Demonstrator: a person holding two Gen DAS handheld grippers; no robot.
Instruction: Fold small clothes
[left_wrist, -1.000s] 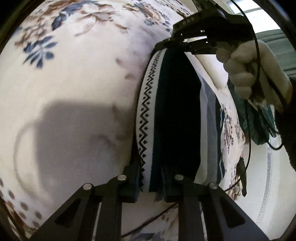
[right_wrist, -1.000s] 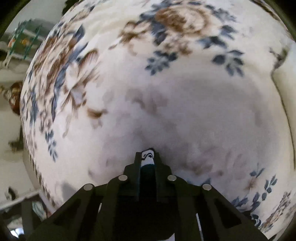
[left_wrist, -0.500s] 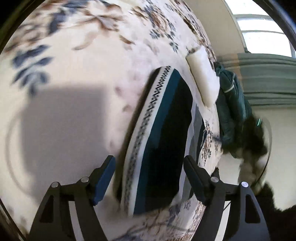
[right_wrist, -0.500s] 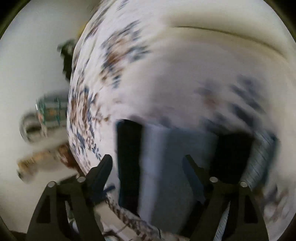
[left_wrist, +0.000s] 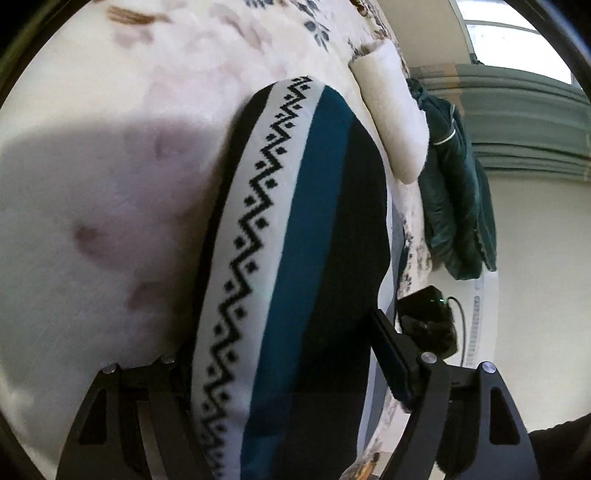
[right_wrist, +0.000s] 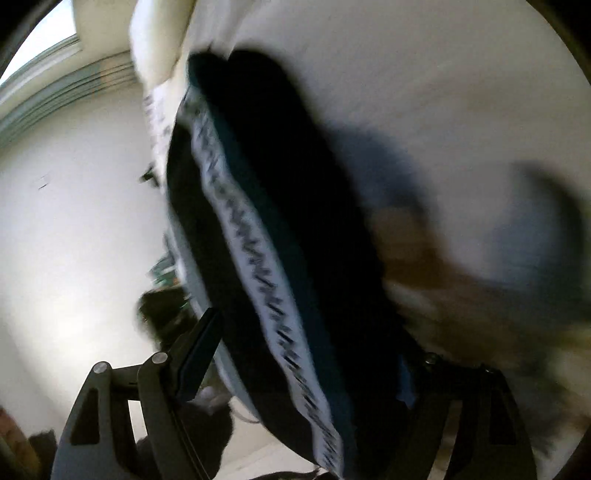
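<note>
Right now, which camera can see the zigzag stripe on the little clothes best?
The left wrist view. There the zigzag stripe is sharp and runs down the whole folded garment on the flowered blanket. The right wrist view shows it too, but smeared by blur.

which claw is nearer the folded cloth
Neither clearly: the left claw is open, astride the cloth at its near end, and the right claw is open astride it too, though that view is blurred.

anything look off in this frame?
Nothing stands out. The folded garment lies flat on the floral blanket, edges roughly aligned. Both grippers, left and right, are open around it. The right view is motion-blurred.
</note>
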